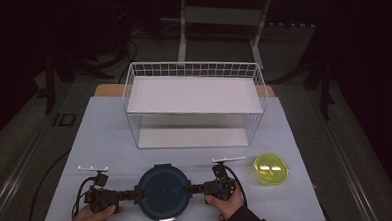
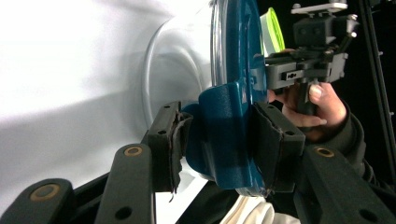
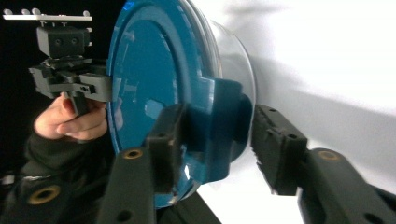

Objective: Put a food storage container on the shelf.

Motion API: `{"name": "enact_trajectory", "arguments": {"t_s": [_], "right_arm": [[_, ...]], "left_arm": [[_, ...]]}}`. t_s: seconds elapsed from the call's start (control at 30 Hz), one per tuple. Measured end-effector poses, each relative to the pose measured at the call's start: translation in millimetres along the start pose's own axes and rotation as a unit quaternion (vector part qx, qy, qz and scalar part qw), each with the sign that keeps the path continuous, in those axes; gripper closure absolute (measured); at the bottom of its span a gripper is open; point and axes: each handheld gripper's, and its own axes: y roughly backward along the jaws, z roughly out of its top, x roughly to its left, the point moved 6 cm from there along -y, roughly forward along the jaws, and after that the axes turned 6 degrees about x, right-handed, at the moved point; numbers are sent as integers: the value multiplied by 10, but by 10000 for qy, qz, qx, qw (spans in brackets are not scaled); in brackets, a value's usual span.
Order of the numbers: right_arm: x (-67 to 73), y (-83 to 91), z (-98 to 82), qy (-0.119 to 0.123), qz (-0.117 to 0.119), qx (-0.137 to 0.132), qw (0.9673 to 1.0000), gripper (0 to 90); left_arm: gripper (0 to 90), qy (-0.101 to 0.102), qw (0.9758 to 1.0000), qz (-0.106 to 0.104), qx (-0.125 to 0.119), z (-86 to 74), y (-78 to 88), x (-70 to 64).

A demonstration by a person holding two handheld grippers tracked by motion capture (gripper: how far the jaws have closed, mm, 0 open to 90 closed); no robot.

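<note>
A round clear container with a dark blue lid [image 1: 163,192] sits near the table's front edge, between both grippers. My left gripper [image 1: 136,194] is at its left side, and in the left gripper view [image 2: 219,140] both pads press on the blue side latch [image 2: 224,116]. My right gripper [image 1: 191,190] is at the lid's right side. In the right gripper view [image 3: 217,135] one pad lies against the lid top [image 3: 144,79], while the other stands a little off the right latch [image 3: 226,121]. The clear bowl [image 3: 236,60] shows under the lid.
A white wire basket [image 1: 193,103] with two shelves stands at the middle back of the white table cover [image 1: 105,144]. A small yellow-green container [image 1: 270,169] lies to the right of my right gripper. Dark floor and stands surround the table.
</note>
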Motion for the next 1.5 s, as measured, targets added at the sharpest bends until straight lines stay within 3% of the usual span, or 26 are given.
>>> {"name": "enact_trajectory", "arguments": {"t_s": [0.4,0.93,1.5], "right_arm": [[-30,-22,7,-194,416,68,9989,552],[68,64,20,-7,353,-16,9994,562],[358,465,239,380,163,-375,9984,564]], "left_arm": [[547,85,9999,-90,-25,-1,1,37],[561,-84,9998,-17,-158,69,51,-97],[564,-388,9985,-180,-350,369,92,-455]]}}
